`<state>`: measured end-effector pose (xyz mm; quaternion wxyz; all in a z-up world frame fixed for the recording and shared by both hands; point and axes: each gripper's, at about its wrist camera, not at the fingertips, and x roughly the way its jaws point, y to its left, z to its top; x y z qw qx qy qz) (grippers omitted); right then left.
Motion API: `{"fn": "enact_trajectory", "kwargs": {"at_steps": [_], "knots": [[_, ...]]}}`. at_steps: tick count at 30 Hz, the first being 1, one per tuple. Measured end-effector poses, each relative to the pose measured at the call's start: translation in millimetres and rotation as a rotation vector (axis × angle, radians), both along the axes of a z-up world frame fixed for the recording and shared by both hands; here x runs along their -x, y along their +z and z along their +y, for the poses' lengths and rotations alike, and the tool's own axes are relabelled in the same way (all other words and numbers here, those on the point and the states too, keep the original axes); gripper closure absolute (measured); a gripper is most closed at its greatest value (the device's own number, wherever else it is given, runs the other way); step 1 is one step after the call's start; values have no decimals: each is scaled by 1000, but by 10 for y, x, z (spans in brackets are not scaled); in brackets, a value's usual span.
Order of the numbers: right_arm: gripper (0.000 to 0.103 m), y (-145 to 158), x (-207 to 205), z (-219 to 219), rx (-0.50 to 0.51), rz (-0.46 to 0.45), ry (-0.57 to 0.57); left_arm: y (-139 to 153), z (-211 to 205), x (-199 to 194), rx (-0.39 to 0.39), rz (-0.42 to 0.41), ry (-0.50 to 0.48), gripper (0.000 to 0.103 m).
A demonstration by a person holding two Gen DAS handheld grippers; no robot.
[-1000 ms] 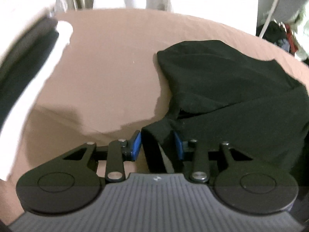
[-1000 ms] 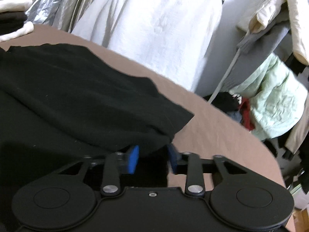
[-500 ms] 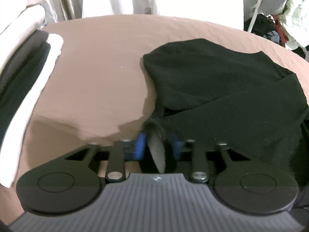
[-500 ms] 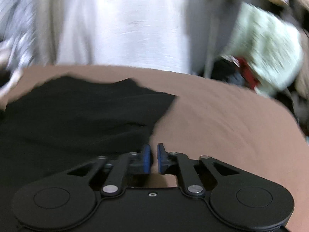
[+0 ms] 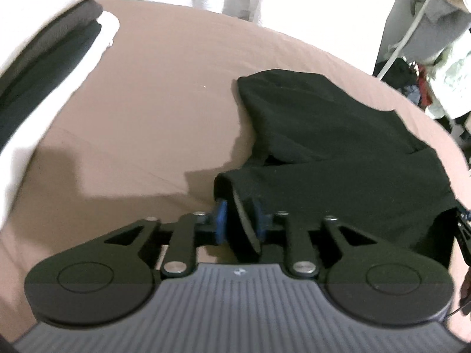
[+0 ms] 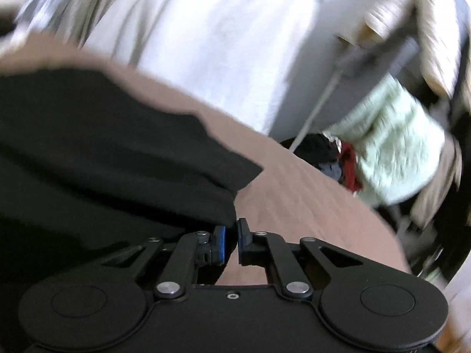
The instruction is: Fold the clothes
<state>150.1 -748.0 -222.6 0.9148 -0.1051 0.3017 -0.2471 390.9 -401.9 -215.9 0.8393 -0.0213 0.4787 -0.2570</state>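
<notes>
A black, soft-knit garment lay partly folded on a table covered in a smooth, dusty-pink cloth, its upper layer doubled back over the lower one and its near edge reaching the front of the surface. The left gripper, black with blue pads, had a rolled corner of the dark fabric between its jaws, which were opening at that moment; the cloth sat in the gap and looked to touch the pads, though how firmly could not be told. The right gripper, seen in a blurred view, had its jaws drawn almost together, with the garment's edge just beyond its fingertips; whether any fabric was caught between the pads could not be made out. At the table's far left a stack of folded white and black clothes rested on the pink cover, well apart from the garment being worked. Behind the table hung pale, white curtains or cloth, beside a grey panel crossed by a thin white cord. To the right of the table, a pale green quilted jacket hung above a heap of dark and red clothing, with cream-coloured garments higher up.
</notes>
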Motion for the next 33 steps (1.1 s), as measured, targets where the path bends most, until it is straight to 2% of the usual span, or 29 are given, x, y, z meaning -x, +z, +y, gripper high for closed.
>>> {"fn": "enact_trajectory", "kwargs": {"at_steps": [3,5,6,8,9,12,13,16,17,18,19,20,21,23,25,26,27,30,31,32,33], "knots": [[96,74,104,-206,-169,-67,-38,-61,-118,56,11,7,-37,59],[96,-5,122,-446,-344,-102,-79,-134,-214,95,7,11,-61,58],[95,-67,134,-592,-461,-126,-108,-200,-271,104,-14,6,-69,68],[92,-228,198,-883,-685,-191,-167,-270,-344,117,-37,-7,-77,101],[92,-303,256,-977,-777,-237,-185,-253,-350,126,-29,-15,-77,101],[87,-403,437,-1159,-984,-369,-205,58,-151,172,176,-24,-73,101],[87,-380,474,-1157,-1001,-390,-199,144,-71,177,250,-9,-70,101],[87,-321,491,-1096,-965,-398,-176,96,27,127,339,87,-49,101],[88,-328,472,-1089,-944,-395,-175,18,25,115,323,114,-36,101],[95,-322,447,-1077,-913,-391,-176,-75,14,106,296,139,-21,101],[97,-312,415,-1064,-880,-385,-177,-159,18,108,275,171,-7,101],[98,-271,427,-1028,-850,-397,-183,-241,26,114,256,205,8,101],[103,-218,458,-983,-822,-416,-192,-280,52,144,267,230,10,101],[103,-72,609,-940,-739,-479,-251,-278,90,230,265,233,-3,101],[102,-109,695,-1094,-702,-476,-351,-363,68,323,167,249,1,100],[102,-160,741,-1173,-711,-469,-395,-437,48,346,116,278,3,99],[97,-210,788,-1252,-721,-461,-440,-470,43,346,106,294,9,99],[94,-319,921,-1357,-921,-523,-463,-473,58,321,113,314,39,98],[93,-308,926,-1344,-969,-555,-432,-414,80,312,110,289,50,97],[87,-283,886,-1328,-990,-567,-399,-341,87,313,83,243,58,92],[74,-247,844,-1297,-990,-560,-372,-276,87,312,48,191,57,87]]}}
